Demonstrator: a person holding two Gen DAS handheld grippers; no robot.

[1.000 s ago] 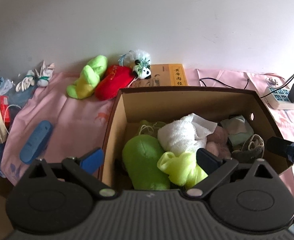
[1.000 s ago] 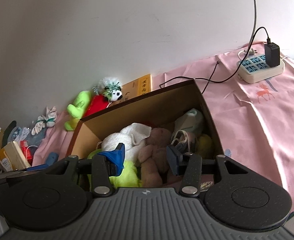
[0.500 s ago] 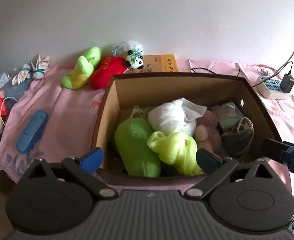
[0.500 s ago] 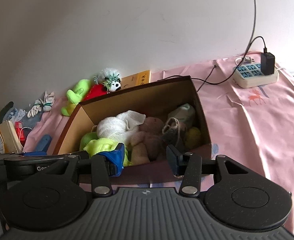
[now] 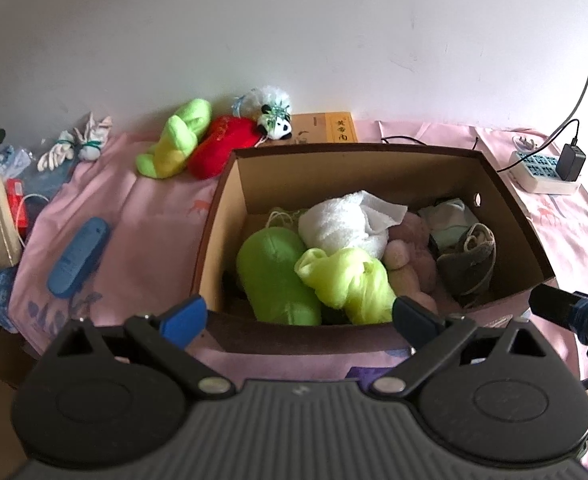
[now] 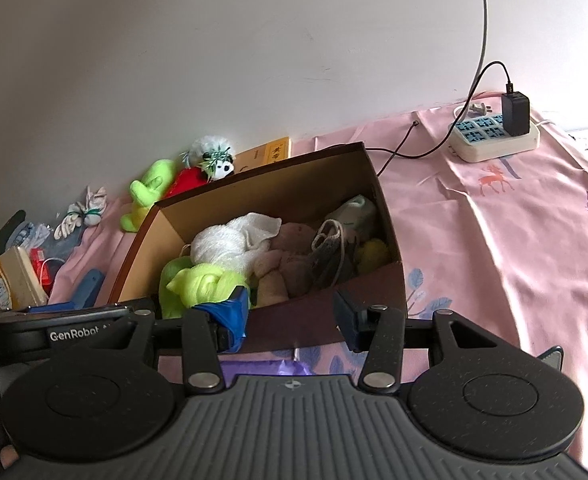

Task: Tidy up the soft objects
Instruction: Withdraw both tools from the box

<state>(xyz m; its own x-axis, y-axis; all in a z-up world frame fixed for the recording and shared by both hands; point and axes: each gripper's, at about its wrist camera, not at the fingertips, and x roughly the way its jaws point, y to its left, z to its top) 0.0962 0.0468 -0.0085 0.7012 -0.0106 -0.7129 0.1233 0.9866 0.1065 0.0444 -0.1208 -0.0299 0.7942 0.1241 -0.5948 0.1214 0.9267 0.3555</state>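
Observation:
A brown cardboard box [image 5: 374, 168] [image 6: 277, 194] stands on the pink cloth. It holds a green plush [image 5: 273, 272], a yellow-green cloth [image 5: 346, 276] [image 6: 203, 282], a white towel [image 5: 342, 224] [image 6: 229, 242], a pink plush [image 5: 410, 256] [image 6: 289, 260] and a grey pouch [image 5: 468, 264]. Behind the box lie a lime plush [image 5: 177, 140] [image 6: 147, 192], a red plush [image 5: 221, 144] and a small panda toy [image 5: 273, 118] [image 6: 215, 156]. My left gripper [image 5: 298, 316] is open and empty before the box's front wall. My right gripper [image 6: 291, 316] is open and empty at the box's front right.
A power strip with a charger [image 5: 546, 166] [image 6: 494, 134] lies at the right, its cable running up the wall. A yellow book [image 5: 330, 132] leans behind the box. A blue case [image 5: 77, 256], tied white gloves [image 5: 73, 146] and clutter sit at the left.
Both grippers have pulled back and up from the box, empty. The yellow-green cloth now lies inside the box.

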